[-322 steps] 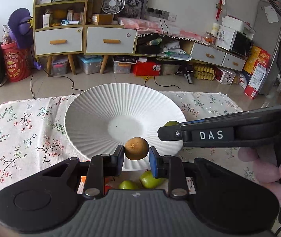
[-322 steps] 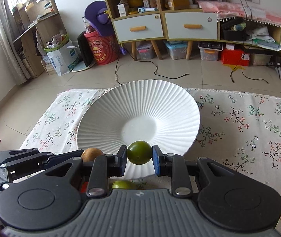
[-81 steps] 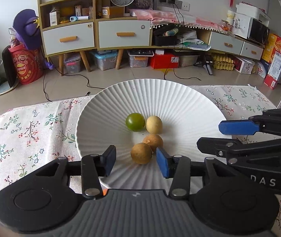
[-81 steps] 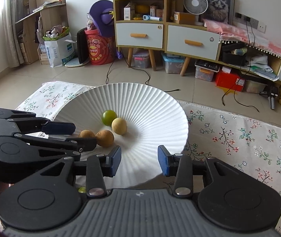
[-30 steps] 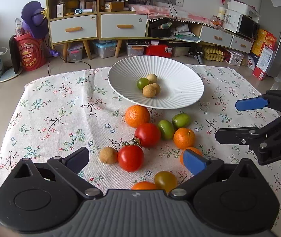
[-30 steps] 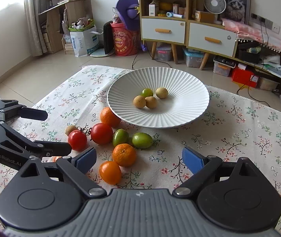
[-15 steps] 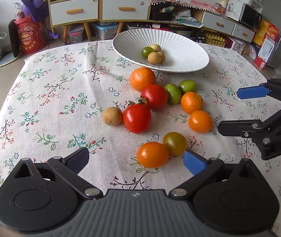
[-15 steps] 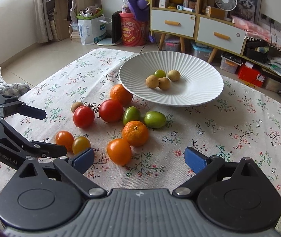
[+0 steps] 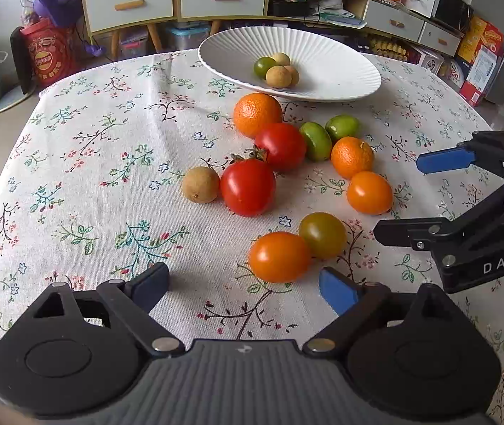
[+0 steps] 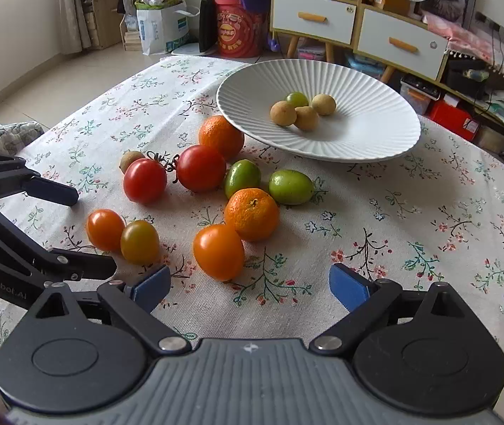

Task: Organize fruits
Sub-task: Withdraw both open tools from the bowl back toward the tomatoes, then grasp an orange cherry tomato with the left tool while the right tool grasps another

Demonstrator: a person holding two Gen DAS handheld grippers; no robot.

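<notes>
Both grippers' fingers stand apart, closing on nothing: left gripper [image 9: 243, 285] just short of an orange tomato [image 9: 279, 256], right gripper [image 10: 250, 288] just short of another [image 10: 218, 251]. Beyond lie loose fruit (tomatoes, oranges, green ones) on the cloth [image 9: 92, 163]; the plate [image 10: 376, 141] holds four small fruits.

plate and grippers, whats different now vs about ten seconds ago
Then each hand-held gripper clamped a small fruit over the empty plate. Now four small fruits lie in it, and both grippers, left closing, right closing, hold nothing, low over the loose fruit. The plate stayed put.
</notes>
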